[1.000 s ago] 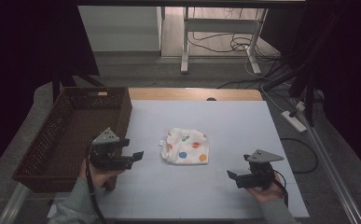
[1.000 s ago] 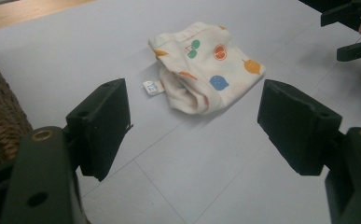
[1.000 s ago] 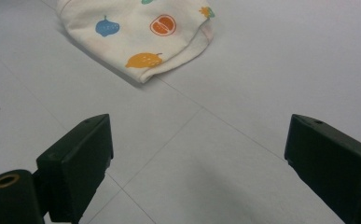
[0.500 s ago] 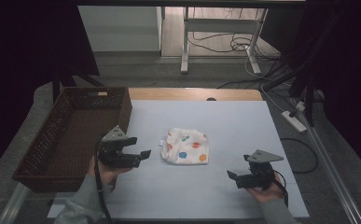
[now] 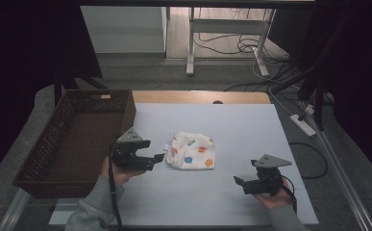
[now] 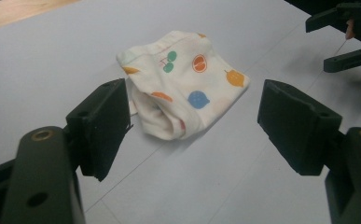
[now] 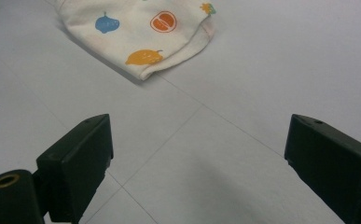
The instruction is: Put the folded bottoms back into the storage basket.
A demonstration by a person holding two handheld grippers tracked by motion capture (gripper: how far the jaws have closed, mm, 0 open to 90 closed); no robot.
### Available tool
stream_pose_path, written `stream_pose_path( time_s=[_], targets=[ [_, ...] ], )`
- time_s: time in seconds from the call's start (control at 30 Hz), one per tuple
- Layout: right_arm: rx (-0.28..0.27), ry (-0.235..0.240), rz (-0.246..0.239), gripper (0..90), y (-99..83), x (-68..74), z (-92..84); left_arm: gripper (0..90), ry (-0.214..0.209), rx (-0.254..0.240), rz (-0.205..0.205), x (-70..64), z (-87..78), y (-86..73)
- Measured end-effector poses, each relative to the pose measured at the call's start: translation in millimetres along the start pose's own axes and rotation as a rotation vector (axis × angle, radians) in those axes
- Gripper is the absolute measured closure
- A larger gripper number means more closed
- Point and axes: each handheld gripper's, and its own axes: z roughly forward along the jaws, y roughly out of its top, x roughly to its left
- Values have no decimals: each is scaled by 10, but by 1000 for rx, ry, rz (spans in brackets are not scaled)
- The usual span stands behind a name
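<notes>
A folded white cloth (image 5: 192, 150) printed with coloured fruit lies on the pale table mat (image 5: 251, 125). My left gripper (image 5: 159, 158) hovers just left of the cloth, pointing at it, jaws open and empty. In the left gripper view the cloth (image 6: 183, 88) lies a little ahead of the open left gripper (image 6: 192, 121), apart from both pads. My right gripper (image 5: 239, 182) sits near the mat's front right, open and empty, well away from the cloth. Its own view shows the cloth's edge (image 7: 141, 32) far ahead of the right gripper (image 7: 199, 154).
A brown wicker basket (image 5: 126, 113) stands at the table's left, close behind my left hand. Beyond the cloth in the left gripper view is the other gripper (image 6: 341, 39). Bare mat surrounds the cloth. Cables and a power strip (image 5: 304, 124) lie on the floor to the right.
My left gripper has slid right, from beside the basket to just short of the cloth, jaws still open. The right gripper has stayed put.
</notes>
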Motion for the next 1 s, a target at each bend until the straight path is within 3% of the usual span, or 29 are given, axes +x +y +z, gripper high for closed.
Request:
stream_pose_path(
  time_s=[1.0],
  targets=[
    [7, -1, -2, 78, -9, 5, 11, 244, -44, 46, 18, -83, 439, 204]
  ],
)
